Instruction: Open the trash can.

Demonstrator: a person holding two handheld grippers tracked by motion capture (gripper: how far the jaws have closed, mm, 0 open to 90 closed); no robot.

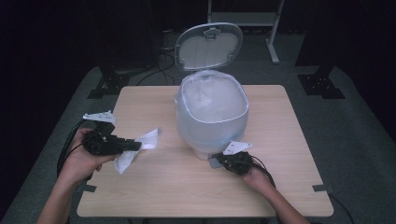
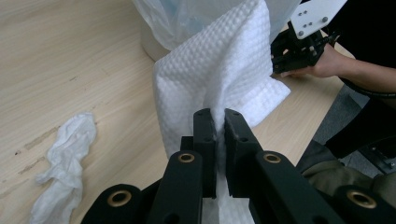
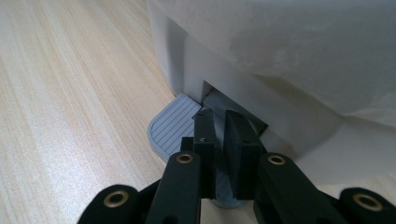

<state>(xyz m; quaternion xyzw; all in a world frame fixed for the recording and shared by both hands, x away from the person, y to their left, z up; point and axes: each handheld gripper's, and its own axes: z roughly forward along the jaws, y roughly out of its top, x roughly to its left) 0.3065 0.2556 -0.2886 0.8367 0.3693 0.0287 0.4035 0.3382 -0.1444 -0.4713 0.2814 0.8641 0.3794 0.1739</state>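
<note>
A white pedal bin [image 1: 212,116] lined with a clear plastic bag stands mid-table, its lid [image 1: 208,45] raised upright. My left gripper [image 1: 133,145] [image 2: 219,116] is shut on a white waffle-textured paper towel [image 1: 150,138] [image 2: 224,79], held above the table to the left of the bin. A second, crumpled tissue [image 1: 122,161] [image 2: 65,163] lies on the wood beneath it. My right gripper [image 1: 219,161] [image 3: 220,116] is shut with nothing between its jaws; its tips rest on the bin's grey ribbed pedal [image 3: 170,126] at the base of the bin [image 3: 280,107].
The wooden table [image 1: 280,186] has bare surface at the front and right. Black cables trail from both grippers off the table's edges. In the left gripper view, the right hand and its gripper [image 2: 289,51] sit beyond the towel.
</note>
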